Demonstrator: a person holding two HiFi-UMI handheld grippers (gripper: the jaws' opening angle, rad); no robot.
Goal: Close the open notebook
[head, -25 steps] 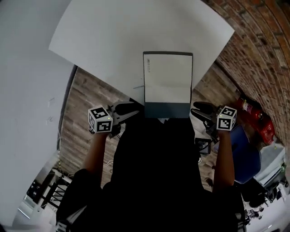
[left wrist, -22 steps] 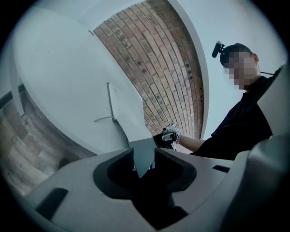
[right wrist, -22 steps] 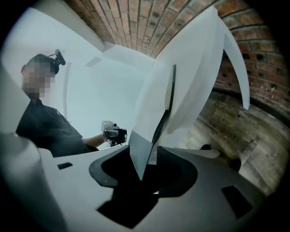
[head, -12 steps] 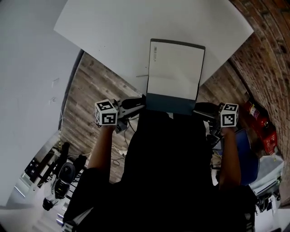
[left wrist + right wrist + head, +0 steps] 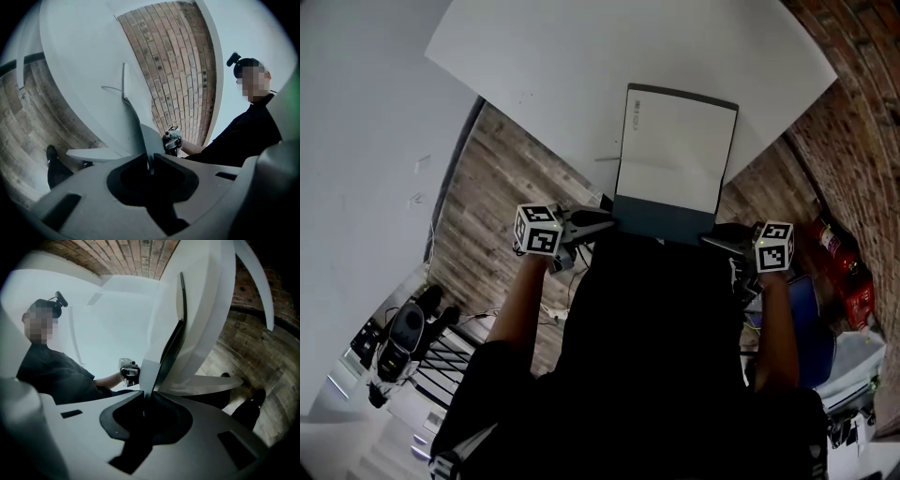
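An open notebook lies on the white table (image 5: pixel 553 75), its white page (image 5: pixel 675 150) facing up and its dark grey cover (image 5: pixel 664 223) at the table's near edge. My left gripper (image 5: pixel 605 221) is at the cover's near left corner. My right gripper (image 5: pixel 718 241) is at the near right corner. Both sets of jaws are closing. In the left gripper view the thin cover edge (image 5: pixel 146 140) is pinched in the left gripper (image 5: pixel 151 165). The right gripper view shows the cover (image 5: pixel 154 369) rising from the right gripper (image 5: pixel 146 401).
A brick wall (image 5: pixel 862 94) runs along the right. Wooden floor (image 5: pixel 487 187) shows beside the table. A red fire extinguisher (image 5: pixel 839 267) and a blue object (image 5: pixel 806 319) sit low at the right. Dark equipment (image 5: pixel 403 337) stands on the floor at the lower left.
Both grippers moved inward to the notebook's near corners, and their wide jaws came together on the cover's edge. The head view shifted slightly.
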